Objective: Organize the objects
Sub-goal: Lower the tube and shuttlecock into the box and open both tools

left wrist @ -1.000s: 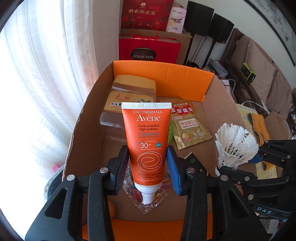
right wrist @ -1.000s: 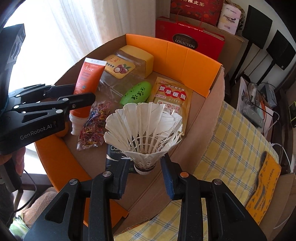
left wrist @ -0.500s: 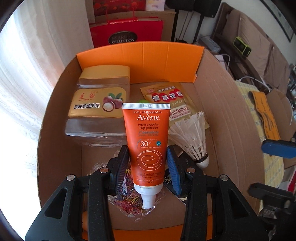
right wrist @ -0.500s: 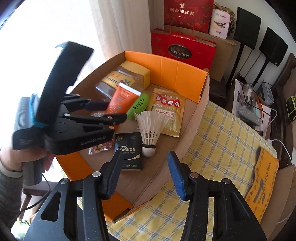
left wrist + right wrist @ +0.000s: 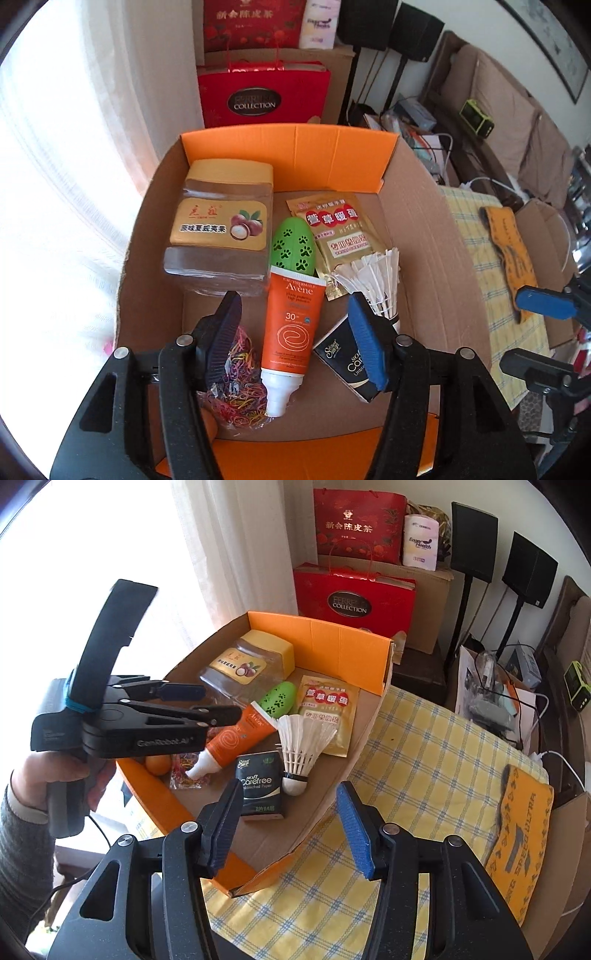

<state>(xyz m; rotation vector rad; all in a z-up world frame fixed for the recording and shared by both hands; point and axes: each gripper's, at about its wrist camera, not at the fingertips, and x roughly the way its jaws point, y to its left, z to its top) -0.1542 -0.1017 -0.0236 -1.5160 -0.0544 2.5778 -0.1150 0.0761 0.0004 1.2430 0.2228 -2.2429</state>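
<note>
An open cardboard box (image 5: 424,258) (image 5: 343,653) with orange flaps holds the items. An orange sunscreen tube (image 5: 291,332) (image 5: 236,738) lies flat on its floor, cap toward me. My left gripper (image 5: 291,299) (image 5: 221,702) hovers above it, jaws opening, pads clear of the tube. A white shuttlecock (image 5: 373,280) (image 5: 301,742) stands on its cork beside a black tissue pack (image 5: 343,354) (image 5: 260,782). My right gripper (image 5: 288,786) (image 5: 511,328) is open and empty, above the box's near right corner.
Also in the box are a nut jar (image 5: 221,229), a green paw-print case (image 5: 293,245), a gold sachet (image 5: 340,229) and a bag of rubber bands (image 5: 240,398). A yellow checked cloth (image 5: 424,775) with an orange band (image 5: 524,834) lies right of it. Red gift bags (image 5: 354,602) stand behind.
The left jaws spread and let go of the sunscreen tube, which now lies in the box. The right gripper released the shuttlecock in the box and drew back and up.
</note>
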